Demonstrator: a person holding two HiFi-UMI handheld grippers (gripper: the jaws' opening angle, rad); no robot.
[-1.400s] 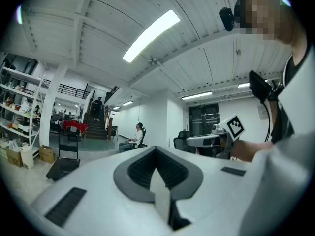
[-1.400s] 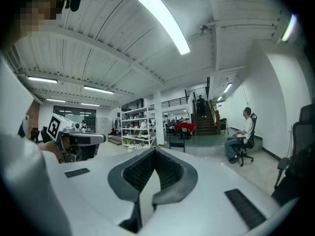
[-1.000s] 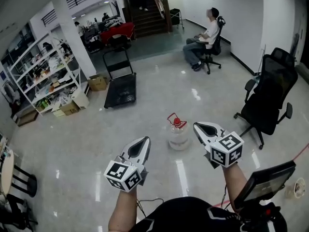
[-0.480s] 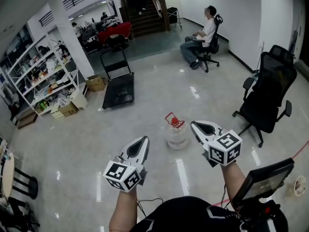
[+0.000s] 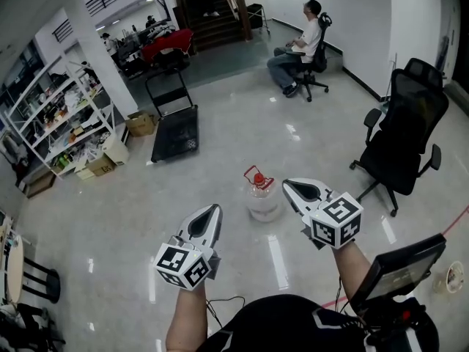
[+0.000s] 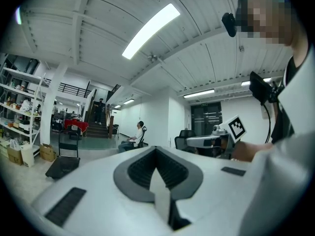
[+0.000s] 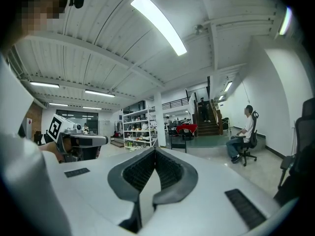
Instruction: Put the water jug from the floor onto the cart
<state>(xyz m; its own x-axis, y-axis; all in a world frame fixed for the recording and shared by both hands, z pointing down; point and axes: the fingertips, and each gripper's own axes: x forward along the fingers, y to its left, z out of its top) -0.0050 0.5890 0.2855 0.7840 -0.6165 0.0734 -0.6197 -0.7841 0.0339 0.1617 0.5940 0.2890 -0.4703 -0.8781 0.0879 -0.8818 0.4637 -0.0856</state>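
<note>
While the head view looks steeply down on both of my grippers and the floor ahead of them, the two gripper views look level across the hall over their own white jaws, and neither shows the water jug (image 5: pixel 262 196). Only the head view has it. It stands on the glossy floor at the centre of the frame, just beyond the two gripper tips and between them, touched by neither.

My left gripper (image 5: pixel 212 211), lower left of centre, is clenched on nothing, and its own view shows the ribbed pads meeting. My right gripper (image 5: pixel 287 184), right of centre, is likewise pressed together and empty. Each gripper view catches the other gripper off to one side.

The cart (image 5: pixel 174 128), a black flat platform with an upright handle, sits well apart from the jug toward the upper left, with bare floor between them. Left of it are cardboard boxes (image 5: pixel 139 123) and a white shelving rack (image 5: pixel 58 112). A black office chair (image 5: pixel 403 134) stands near the right edge, and a person (image 5: pixel 297 46) sits in another chair at the top.

The jug is clear plastic, squat and rounded. It stands upright, with a red cap and a red carrying handle raised over it.
</note>
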